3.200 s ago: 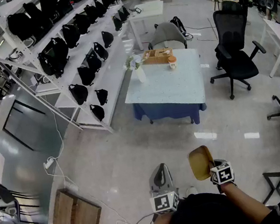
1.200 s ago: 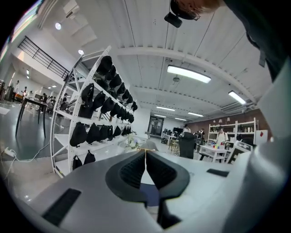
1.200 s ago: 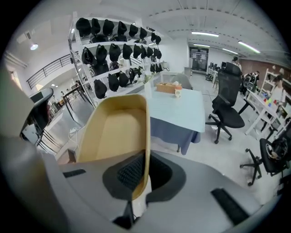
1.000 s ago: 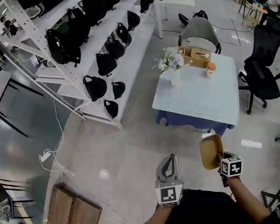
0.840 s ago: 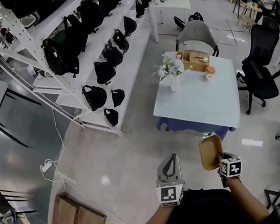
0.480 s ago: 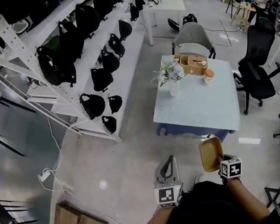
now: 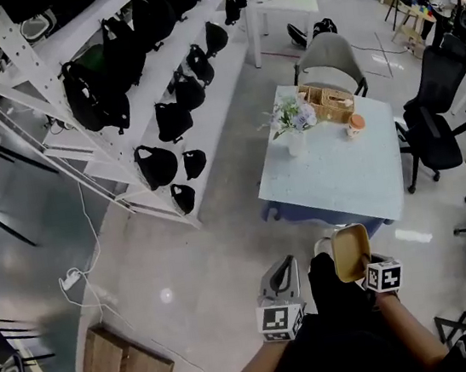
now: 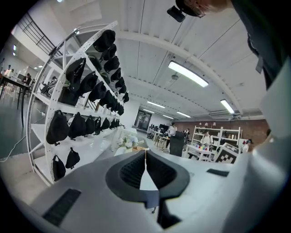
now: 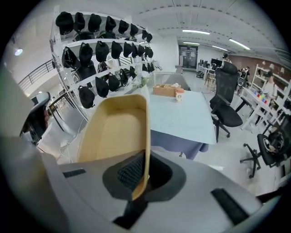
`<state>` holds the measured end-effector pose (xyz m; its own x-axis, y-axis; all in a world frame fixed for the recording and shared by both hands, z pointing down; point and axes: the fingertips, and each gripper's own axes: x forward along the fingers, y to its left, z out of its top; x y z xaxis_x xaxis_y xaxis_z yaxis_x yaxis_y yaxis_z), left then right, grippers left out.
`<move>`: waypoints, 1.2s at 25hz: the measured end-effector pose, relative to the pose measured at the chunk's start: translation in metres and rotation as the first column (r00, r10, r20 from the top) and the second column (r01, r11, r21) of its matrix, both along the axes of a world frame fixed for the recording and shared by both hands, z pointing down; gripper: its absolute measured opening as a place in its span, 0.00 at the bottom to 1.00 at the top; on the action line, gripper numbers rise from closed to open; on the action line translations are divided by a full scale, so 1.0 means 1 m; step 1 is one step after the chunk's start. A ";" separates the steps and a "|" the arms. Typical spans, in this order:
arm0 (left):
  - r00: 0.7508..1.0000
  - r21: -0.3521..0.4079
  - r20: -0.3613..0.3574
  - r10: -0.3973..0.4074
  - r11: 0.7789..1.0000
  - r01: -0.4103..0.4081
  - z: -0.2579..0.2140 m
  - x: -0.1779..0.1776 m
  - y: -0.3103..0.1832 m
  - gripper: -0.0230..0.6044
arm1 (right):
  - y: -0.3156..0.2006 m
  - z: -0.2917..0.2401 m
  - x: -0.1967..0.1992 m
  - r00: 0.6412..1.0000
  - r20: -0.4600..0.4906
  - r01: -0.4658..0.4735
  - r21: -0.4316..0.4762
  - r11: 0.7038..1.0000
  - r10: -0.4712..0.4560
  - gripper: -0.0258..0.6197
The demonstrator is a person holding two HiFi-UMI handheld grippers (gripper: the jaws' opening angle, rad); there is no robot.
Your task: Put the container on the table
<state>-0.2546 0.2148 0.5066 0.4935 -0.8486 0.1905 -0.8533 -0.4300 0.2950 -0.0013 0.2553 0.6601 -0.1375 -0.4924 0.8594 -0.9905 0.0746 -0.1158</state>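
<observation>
Tan container [image 9: 113,129] pinched in right gripper [image 9: 144,169], well short of the table [image 7: 334,171].
Jaws clenched on one side wall. The container's body juts ahead of them, hollow turned leftward in the right gripper view. Table stands ahead, well apart, bearing flower vase [image 7: 296,142], wooden box [image 7: 329,103] and cup [image 7: 353,125]. Left gripper [image 8: 145,169]: jaws pressed together, nothing between.

container [image 9: 113,129]: tan | table [image 7: 335,175]: pale blue | bags [image 7: 93,95]: black | office chair [image 7: 435,114]: black
</observation>
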 end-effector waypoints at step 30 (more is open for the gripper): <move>0.995 -0.091 0.086 0.059 0.995 -0.051 0.022 0.183 -0.282 0.06 | -0.254 0.058 0.141 0.986 0.161 -0.043 -0.030 0.999 0.048 0.04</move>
